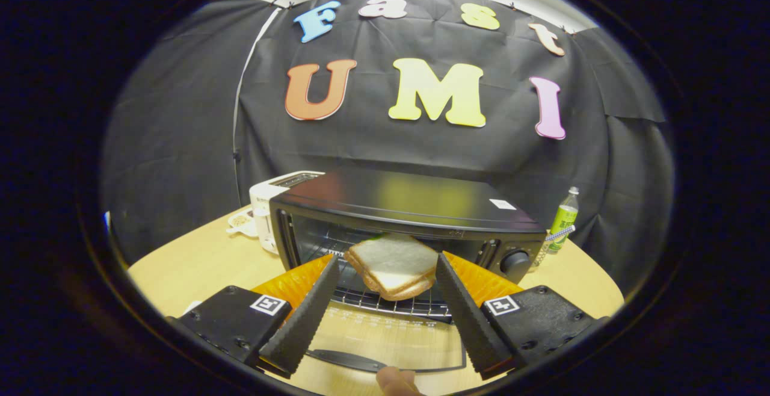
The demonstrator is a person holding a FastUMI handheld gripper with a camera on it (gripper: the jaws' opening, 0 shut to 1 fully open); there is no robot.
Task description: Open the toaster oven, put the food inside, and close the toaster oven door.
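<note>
My hand-held gripper (385, 275) squeezes the soft white sandwich (394, 265) between both fingers, at the mouth of the open black toaster oven (409, 203). I should push deep, level, onto the wire rack (391, 306), then let go.

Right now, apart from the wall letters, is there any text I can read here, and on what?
None reads clearly.
White sticker on the toaster oven top: too small.
Bottle label: blurred.
Door glass print: too faint.
Square markers on the tool: patterns, no words.
The tool's fingers flank the sandwich at the oven mouth; grip unclear.
</note>
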